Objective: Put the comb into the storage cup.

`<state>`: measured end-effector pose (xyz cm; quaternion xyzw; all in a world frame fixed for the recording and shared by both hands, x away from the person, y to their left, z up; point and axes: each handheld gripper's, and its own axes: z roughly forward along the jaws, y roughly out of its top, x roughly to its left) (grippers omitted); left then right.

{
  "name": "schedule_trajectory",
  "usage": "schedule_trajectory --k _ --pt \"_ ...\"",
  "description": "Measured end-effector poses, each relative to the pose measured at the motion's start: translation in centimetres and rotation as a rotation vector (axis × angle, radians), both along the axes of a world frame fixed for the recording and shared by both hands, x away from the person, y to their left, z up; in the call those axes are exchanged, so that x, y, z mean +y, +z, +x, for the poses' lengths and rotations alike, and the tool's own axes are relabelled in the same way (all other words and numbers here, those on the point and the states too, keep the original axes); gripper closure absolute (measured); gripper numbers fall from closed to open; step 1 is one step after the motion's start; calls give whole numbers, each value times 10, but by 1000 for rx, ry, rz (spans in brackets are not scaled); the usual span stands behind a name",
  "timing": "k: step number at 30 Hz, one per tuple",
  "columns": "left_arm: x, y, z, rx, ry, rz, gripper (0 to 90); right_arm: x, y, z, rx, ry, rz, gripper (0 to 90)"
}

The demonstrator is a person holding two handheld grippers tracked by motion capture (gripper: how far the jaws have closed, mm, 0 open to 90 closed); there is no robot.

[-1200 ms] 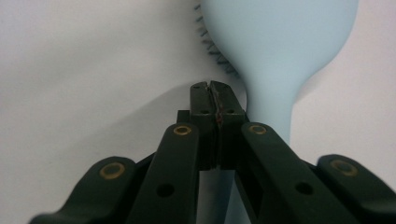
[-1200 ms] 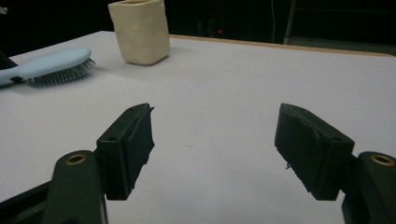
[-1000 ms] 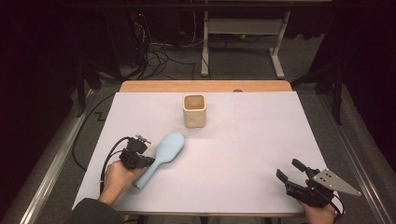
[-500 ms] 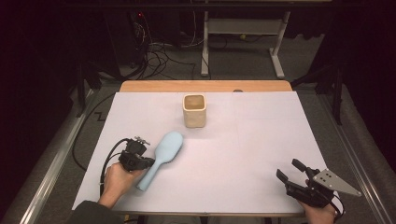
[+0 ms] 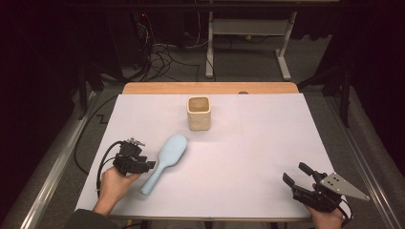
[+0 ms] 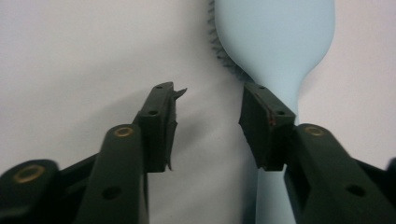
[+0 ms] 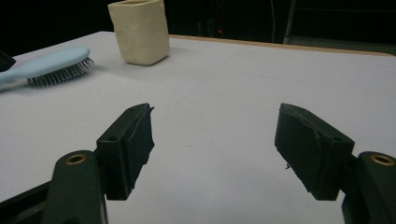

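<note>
High view: a light-blue hairbrush (image 5: 165, 162) lies flat on the white-covered counter (image 5: 258, 157), in its near-left part, head pointing away toward the far right and handle end toward the near edge. The left gripper (image 5: 145, 165) is held in the person's left hand (image 5: 114, 181) just to the left of the handle, fingers pointing right at it. A cream square cup (image 5: 198, 112) stands upright near the far middle of the counter, well apart from the brush head. The right gripper (image 5: 293, 175) sits at the near-right corner, held in the right hand (image 5: 325, 217), well apart from both things; its grey three-cornered plate (image 5: 341, 186) faces up.

Left gripper view: the gripper's (image 6: 209, 123) fingers have just been opening and stand moderately wide. The brush (image 6: 280, 42) lies back up, bristles showing along the left edge of its head. The right-hand finger (image 6: 264, 126) overlaps the handle's neck — whether it touches cannot be told — while the left-hand finger (image 6: 159, 126) is over bare counter (image 6: 93, 56). Nothing is pressed between the pads; the handle lies mostly behind the right-hand finger rather than in the gap.

Right gripper view: the gripper (image 7: 217, 140) hovers low over the counter (image 7: 243, 79), fingers wide apart with bare surface between them. Farther off, the brush (image 7: 51, 63) rests bristles down at the left, and the cup (image 7: 139, 30) stands beyond it — apart from the brush head.
</note>
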<state>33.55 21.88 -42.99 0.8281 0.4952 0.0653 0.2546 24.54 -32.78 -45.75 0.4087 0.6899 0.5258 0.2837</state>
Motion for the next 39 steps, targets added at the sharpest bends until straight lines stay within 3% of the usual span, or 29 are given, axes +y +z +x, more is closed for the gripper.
schedule_trajectory --k 5,18,29,39 --pt "-2 5 -8 -25 -3 2 463 0 0 0 2 0 1 283" --pt "-25 3 -15 -8 -76 24 397 0 0 0 1 -1 -2 283" --pt "-43 -9 -7 27 -88 94 404 0 0 0 1 0 -2 283" --pt "-48 -16 -1 53 -82 123 484 0 0 0 1 -1 -2 283"
